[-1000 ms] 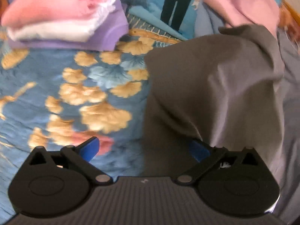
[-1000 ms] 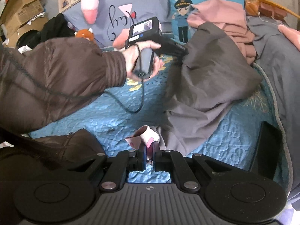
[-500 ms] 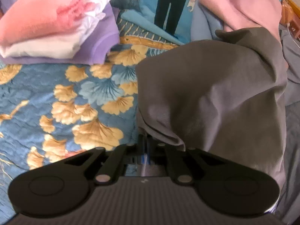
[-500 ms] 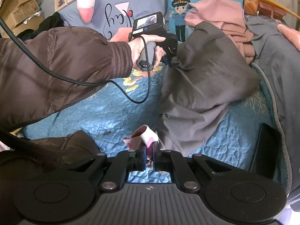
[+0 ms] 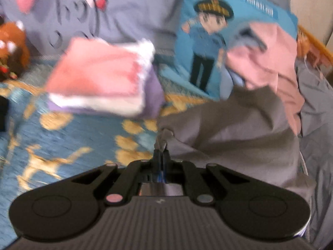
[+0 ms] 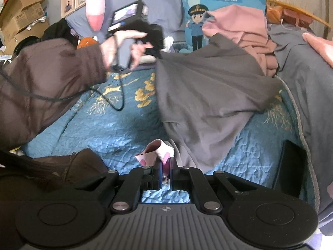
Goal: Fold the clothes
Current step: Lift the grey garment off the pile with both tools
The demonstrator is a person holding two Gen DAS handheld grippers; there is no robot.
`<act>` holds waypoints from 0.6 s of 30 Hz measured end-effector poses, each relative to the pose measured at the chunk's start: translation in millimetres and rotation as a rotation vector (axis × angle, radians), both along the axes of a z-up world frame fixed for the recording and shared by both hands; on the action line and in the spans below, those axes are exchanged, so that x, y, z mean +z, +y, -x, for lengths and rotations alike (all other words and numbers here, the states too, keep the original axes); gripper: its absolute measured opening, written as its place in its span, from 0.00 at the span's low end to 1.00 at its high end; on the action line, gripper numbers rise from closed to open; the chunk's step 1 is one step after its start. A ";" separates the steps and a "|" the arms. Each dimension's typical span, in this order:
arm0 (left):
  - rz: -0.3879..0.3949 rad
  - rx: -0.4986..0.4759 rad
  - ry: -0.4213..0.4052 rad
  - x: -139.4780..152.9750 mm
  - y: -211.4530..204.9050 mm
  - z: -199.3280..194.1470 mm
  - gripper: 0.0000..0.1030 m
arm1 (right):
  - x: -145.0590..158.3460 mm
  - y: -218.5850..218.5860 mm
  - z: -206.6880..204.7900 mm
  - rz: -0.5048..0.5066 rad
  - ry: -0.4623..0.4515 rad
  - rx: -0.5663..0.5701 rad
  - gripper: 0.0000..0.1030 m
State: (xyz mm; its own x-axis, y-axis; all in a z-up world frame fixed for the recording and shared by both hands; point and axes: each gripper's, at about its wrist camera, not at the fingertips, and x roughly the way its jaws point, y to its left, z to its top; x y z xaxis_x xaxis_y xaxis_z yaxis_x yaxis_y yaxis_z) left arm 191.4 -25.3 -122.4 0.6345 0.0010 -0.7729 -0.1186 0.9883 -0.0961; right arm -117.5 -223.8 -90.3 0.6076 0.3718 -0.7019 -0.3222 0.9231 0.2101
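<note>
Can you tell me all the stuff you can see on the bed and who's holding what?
grey garment: one, dark grey, spread on the bedspread, one corner lifted
bedspread: one, blue with gold flowers, under everything
folded clothes stack: one, pink, white and purple, on the bedspread at the far left
cartoon officer pillow: one, blue, at the headboard
pink clothes pile: one, dusty pink, beside the pillow
pink spotted cloth: one, white and pink, at the near edge
cardboard boxes: several, brown, far left
left gripper: black, shut on the grey garment's corner
right gripper: black, shut on the pink spotted cloth
</note>
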 end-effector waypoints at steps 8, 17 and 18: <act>-0.149 0.281 -0.252 48.8 95.2 92.2 0.02 | 3.7 -9.3 2.7 0.005 -0.046 -0.020 0.06; -0.278 0.536 -0.211 52.9 237.3 195.0 0.02 | -8.9 47.7 -11.0 -0.010 -0.052 0.188 0.06; -0.275 0.565 -0.210 52.7 250.3 208.6 0.02 | -9.7 56.3 -12.0 -0.008 -0.052 0.213 0.06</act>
